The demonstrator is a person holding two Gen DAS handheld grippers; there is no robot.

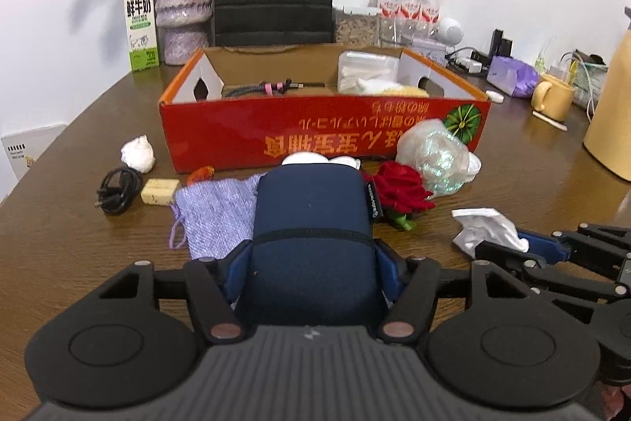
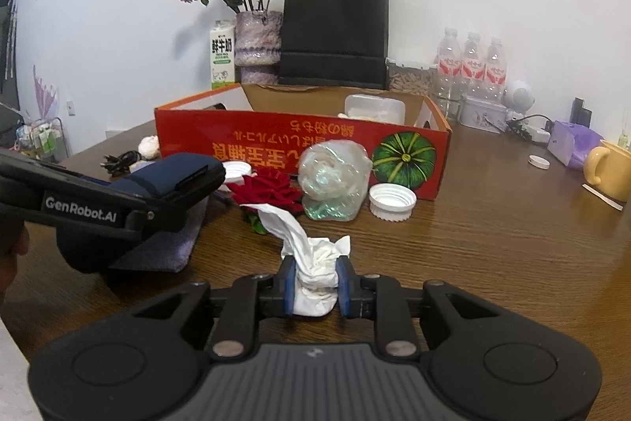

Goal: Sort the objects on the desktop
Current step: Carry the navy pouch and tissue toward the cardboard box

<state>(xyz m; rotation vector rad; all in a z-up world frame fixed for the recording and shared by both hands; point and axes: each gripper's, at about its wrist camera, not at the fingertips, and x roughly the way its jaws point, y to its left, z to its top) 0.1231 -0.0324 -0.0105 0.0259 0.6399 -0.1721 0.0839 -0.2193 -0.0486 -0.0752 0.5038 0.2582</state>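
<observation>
Navy pouch [image 1: 311,235], rose [image 1: 398,190] beside, box [image 1: 315,129] behind

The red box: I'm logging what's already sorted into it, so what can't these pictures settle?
- Right wrist view: the red box's front wall hides its floor; only a clear plastic container shows above the rim.
- Left wrist view: the container covers the back right corner.
- The navy pouch in the left gripper hides the white items behind it.

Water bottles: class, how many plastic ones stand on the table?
3, in a row at the back right against the wall: the left bottle, the middle bottle and the right bottle. Others may be hidden.
</observation>
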